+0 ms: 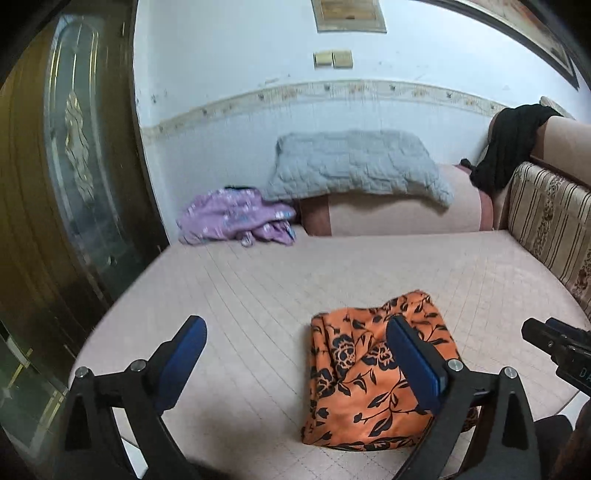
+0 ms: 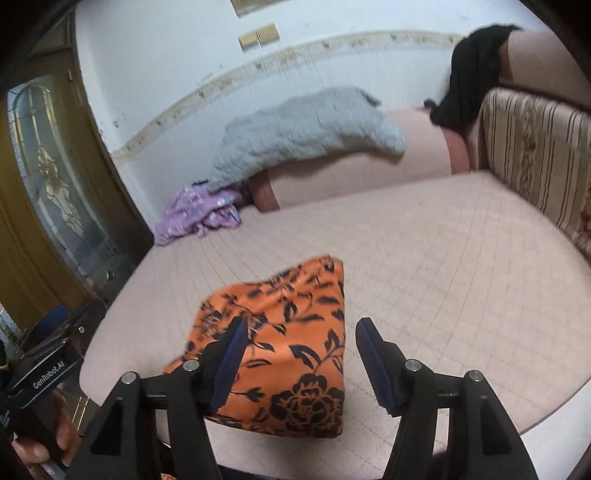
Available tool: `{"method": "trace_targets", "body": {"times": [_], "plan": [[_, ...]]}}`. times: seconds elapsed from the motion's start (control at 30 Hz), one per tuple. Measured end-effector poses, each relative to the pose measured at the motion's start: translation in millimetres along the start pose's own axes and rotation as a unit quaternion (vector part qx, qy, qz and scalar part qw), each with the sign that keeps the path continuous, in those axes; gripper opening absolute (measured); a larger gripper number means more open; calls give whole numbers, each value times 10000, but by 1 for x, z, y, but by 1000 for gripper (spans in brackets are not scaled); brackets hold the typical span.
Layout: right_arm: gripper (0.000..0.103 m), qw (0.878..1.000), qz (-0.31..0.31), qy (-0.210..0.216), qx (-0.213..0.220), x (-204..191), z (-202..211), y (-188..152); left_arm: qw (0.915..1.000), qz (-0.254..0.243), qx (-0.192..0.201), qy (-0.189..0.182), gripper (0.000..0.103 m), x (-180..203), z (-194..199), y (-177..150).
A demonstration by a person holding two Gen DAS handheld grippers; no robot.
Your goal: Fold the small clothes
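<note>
1. Up close, a pink bed (image 1: 258, 280) fills the room, grey quilt (image 1: 354, 166) at its far end.
2. Folded orange cloth (image 2: 288, 332) lies near the front edge.
3. Both the left gripper (image 1: 295, 354) and the right gripper (image 2: 301, 354) gape, holding nothing.

Pink quilted sofa seat (image 1: 258, 280), grid-stitched. Grey quilted pad (image 1: 354, 162) draped over pink armrest (image 1: 406, 218) at far end, one corner hanging off. Black cloth (image 1: 513, 144) slung over sofa back corner (image 1: 569, 136). Striped floral cushion (image 1: 550, 221) upright along right side. Wooden door (image 1: 74, 147) with ornate oval glass panel at left. Pale blue wall (image 1: 240, 55), patterned border strip (image 1: 332, 92), two brass switch plates (image 1: 332, 59), framed picture (image 1: 349, 14) above.
</note>
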State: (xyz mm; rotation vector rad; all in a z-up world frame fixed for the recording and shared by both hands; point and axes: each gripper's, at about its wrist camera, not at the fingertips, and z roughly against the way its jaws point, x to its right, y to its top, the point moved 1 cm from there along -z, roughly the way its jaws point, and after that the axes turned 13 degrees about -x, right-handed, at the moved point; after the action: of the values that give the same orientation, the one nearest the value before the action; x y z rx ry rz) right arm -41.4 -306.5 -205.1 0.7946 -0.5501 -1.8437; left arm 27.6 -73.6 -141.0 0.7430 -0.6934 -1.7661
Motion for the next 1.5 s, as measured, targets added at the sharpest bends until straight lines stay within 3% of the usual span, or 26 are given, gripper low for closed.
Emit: {"method": "trace_targets", "body": {"times": [0.3,0.5,0.87,1.5], "plan": [[68,9989,272,-23,385,-22,62,-4,9990,52,439,57,103,2,61,6],[71,9971,503,-91,565,-33,82,-13,9987,78,408,287,103,6,77,8],[71,9972,511,-126,528,-33,79,-18,9974,-21,473,552,103,8,91,10],[71,9961,721,-232,450,-46,64,-19,9990,-54,349,290,103,6,86,12]]}}
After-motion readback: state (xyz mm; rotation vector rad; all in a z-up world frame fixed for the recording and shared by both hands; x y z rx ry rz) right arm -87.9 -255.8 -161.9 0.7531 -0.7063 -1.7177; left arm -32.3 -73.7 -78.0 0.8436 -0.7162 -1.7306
